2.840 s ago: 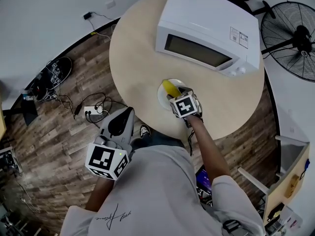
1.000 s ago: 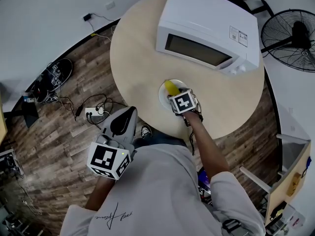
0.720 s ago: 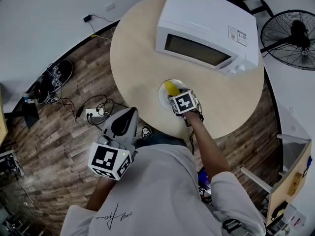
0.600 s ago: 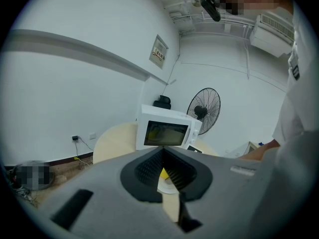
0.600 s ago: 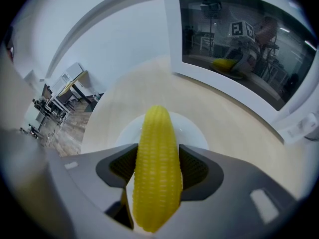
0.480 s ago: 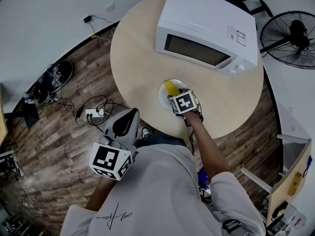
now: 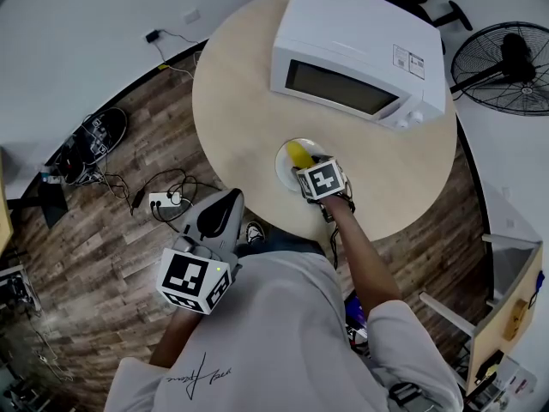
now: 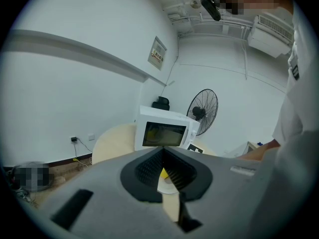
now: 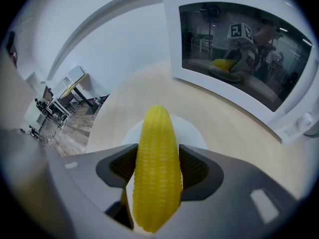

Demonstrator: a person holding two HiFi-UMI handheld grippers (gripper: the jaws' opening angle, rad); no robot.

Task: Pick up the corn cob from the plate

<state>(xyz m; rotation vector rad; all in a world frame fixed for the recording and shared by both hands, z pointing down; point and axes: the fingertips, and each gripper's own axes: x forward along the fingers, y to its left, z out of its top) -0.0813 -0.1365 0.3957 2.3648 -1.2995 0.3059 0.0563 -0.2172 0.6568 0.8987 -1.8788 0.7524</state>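
The yellow corn cob (image 9: 155,168) stands lengthwise between the jaws of my right gripper (image 9: 157,171), which is shut on it. In the head view the right gripper (image 7: 310,165) is over the white plate (image 7: 285,163) near the table's front, and the corn cob (image 7: 298,154) pokes out beyond it. The white plate (image 9: 192,132) shows under the cob in the right gripper view. My left gripper (image 7: 220,215) hangs off the table's left front edge, shut with nothing in it. From the left gripper view the jaws meet, with the plate (image 8: 165,185) visible beyond them.
A white microwave (image 7: 360,54) sits shut at the back of the round wooden table (image 7: 240,101). A standing fan (image 7: 506,58) is to the right. Cables, a power strip (image 7: 163,200) and shoes lie on the wood floor at left.
Almost nothing has moved. The right gripper has stayed over the plate with the corn in it; the left gripper has drifted slightly towards the table.
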